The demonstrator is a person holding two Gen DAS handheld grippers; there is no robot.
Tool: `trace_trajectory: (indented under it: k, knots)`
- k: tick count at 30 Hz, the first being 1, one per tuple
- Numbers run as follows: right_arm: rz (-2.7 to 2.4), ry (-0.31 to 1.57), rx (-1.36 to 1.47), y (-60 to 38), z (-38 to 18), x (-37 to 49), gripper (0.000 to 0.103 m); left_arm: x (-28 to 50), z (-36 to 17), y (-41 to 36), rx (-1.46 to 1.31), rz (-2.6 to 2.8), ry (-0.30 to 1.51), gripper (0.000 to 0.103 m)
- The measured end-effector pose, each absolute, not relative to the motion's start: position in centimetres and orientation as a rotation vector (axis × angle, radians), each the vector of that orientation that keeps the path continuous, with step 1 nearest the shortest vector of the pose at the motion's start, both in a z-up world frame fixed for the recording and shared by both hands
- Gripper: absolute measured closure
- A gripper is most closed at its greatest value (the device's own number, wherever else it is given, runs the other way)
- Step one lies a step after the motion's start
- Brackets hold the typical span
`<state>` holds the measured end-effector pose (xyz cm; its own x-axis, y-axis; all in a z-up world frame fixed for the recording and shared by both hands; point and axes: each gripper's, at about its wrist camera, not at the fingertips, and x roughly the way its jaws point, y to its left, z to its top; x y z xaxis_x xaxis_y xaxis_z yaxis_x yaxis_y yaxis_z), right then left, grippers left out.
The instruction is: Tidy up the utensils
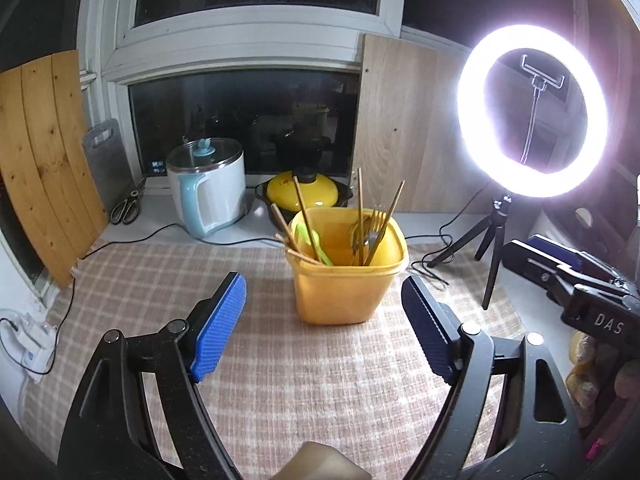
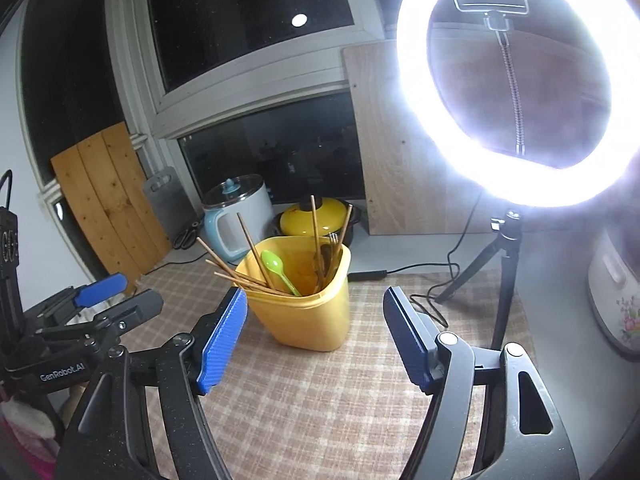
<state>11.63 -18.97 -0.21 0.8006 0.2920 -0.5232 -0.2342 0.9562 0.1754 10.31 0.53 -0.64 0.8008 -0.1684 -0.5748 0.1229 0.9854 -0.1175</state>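
The left claw (image 1: 324, 312) and right claw (image 2: 314, 328) both stand wide with nothing between their pads. Just ahead, a yellow tub (image 1: 346, 272) on a checked cloth (image 1: 280, 380) holds chopsticks (image 2: 240, 276), forks (image 1: 370, 230) and a green spoon (image 2: 278, 270). A careless sweep could catch the jutting chopsticks and tip it. Both claws angle gently downward, side by side.

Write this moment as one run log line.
left gripper: open, empty | right gripper: open, empty | utensils: in yellow bin
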Motion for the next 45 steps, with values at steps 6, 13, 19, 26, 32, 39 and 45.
trace_trajectory:
  k: [6, 13, 19, 26, 32, 39, 45]
  knots:
    - [0.259, 0.578, 0.1, -19.5, -0.5, 11.2, 0.027, 9.9, -1.2, 0.2, -0.043, -0.124, 0.645, 0.02]
    - [0.248, 0.581, 0.084, -19.5, -1.0, 10.9, 0.025, 9.3, -1.1, 0.3, -0.037, -0.093, 0.621, 0.002]
    - [0.248, 0.588, 0.116, -20.0, -1.2, 10.9, 0.025, 9.5, -1.0, 0.4, -0.026, -0.062, 0.622, 0.002]
    - [0.25, 0.596, 0.127, -20.2, -1.3, 11.2, 0.025, 9.6, -1.0, 0.5, -0.027, -0.062, 0.62, 0.001]
    - [0.249, 0.601, 0.138, -20.3, -1.5, 11.4, 0.025, 9.6, -1.0, 0.6, -0.029, -0.063, 0.621, 0.001]
    - [0.251, 0.609, 0.14, -20.3, -1.7, 11.6, 0.025, 9.7, -1.0, 0.6, -0.027, -0.063, 0.621, 0.001]
    - [0.252, 0.613, 0.15, -20.4, -1.7, 11.7, 0.025, 9.7, -1.1, 0.8, -0.029, -0.06, 0.629, 0.001]
